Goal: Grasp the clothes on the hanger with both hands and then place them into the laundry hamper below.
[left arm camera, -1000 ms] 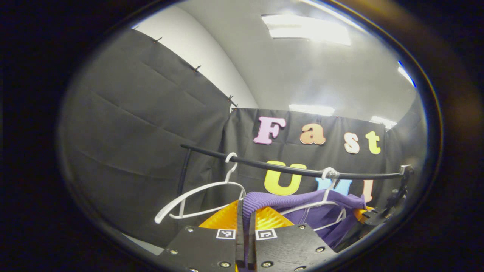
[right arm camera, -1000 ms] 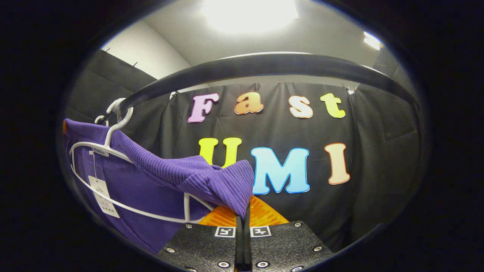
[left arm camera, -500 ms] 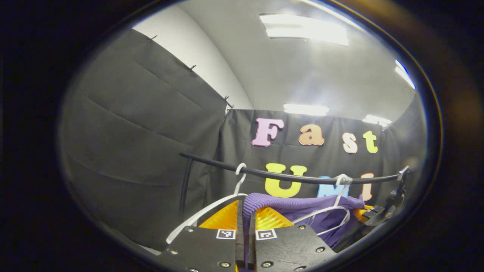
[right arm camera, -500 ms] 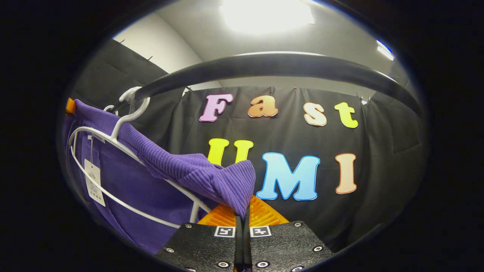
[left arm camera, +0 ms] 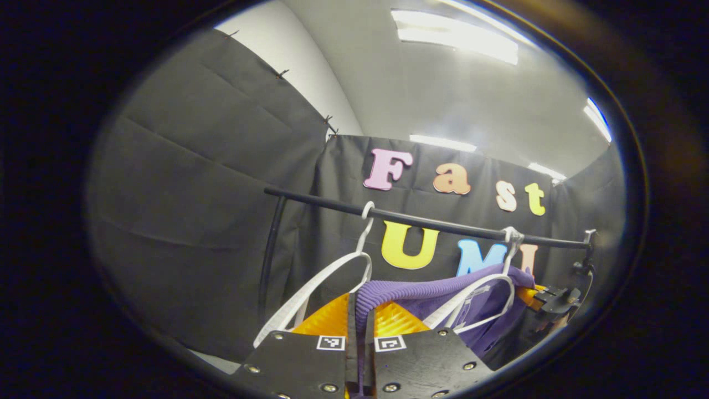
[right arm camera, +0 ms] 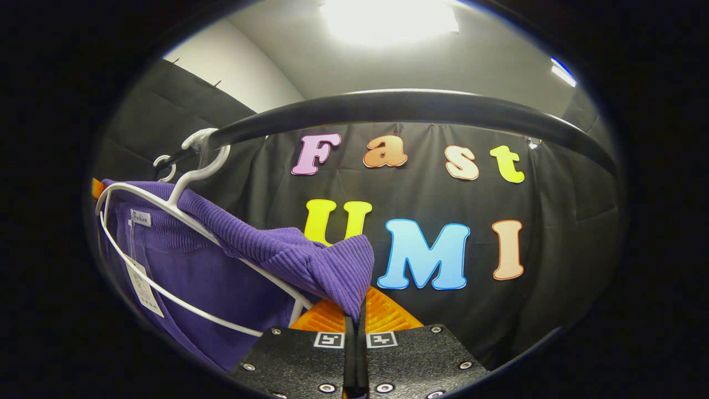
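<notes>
A: Nearest, what are the fingers doing?

B: The left gripper (left arm camera: 360, 324) and right gripper (right arm camera: 354, 324) are each clenching the purple garment (right arm camera: 288, 257).

A: Farther off?

B: Its white hanger (right arm camera: 183, 183) is tipping more than a second ago, still hooked on the rail (right arm camera: 410, 108); the garment is probably sliding free.

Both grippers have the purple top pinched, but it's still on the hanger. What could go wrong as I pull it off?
1. The purple top still wraps its white hanger, hooked on the black rail: pulling may drag the hanger off too.
2. The left gripper and right gripper each pinch only an edge fold, which could slip.
3. The empty hanger alongside may snag.
</notes>
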Action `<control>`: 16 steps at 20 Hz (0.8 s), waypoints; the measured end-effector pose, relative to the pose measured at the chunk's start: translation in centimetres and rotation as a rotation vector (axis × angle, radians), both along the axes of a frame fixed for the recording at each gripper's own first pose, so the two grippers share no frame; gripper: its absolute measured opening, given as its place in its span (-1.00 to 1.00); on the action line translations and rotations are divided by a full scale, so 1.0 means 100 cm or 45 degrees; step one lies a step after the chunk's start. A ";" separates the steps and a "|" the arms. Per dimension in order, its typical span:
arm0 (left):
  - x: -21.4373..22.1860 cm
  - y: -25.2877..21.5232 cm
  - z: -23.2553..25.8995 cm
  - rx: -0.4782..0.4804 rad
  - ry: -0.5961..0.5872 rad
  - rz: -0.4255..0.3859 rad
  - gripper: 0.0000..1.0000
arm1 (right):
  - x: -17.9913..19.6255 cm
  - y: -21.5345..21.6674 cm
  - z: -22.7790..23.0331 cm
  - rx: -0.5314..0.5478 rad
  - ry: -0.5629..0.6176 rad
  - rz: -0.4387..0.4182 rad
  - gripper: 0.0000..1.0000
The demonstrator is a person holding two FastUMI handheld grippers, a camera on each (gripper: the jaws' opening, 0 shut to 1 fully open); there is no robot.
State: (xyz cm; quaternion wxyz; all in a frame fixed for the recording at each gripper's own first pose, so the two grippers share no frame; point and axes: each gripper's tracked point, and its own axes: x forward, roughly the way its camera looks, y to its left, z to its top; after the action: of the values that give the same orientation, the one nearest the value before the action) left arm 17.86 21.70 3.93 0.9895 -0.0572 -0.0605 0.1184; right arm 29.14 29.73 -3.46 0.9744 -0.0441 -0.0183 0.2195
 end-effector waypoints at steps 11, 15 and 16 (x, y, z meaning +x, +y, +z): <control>0.009 -0.019 -0.025 0.062 -0.054 -0.155 -0.92 | 0.010 -0.007 -0.014 0.048 0.119 -0.034 -1.00; -0.004 -0.023 -0.042 0.056 -0.046 -0.172 -0.92 | 0.010 -0.008 -0.019 0.022 0.126 -0.007 -0.99; -0.007 -0.027 -0.046 0.050 -0.038 -0.175 -0.92 | 0.008 -0.009 -0.020 0.021 0.131 -0.003 -1.00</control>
State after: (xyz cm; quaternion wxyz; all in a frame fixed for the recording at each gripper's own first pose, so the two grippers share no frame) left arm 17.18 19.01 -0.72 0.9952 -0.0436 -0.0735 0.0481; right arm 29.98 28.85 -5.49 0.9747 -0.0246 0.0300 0.2202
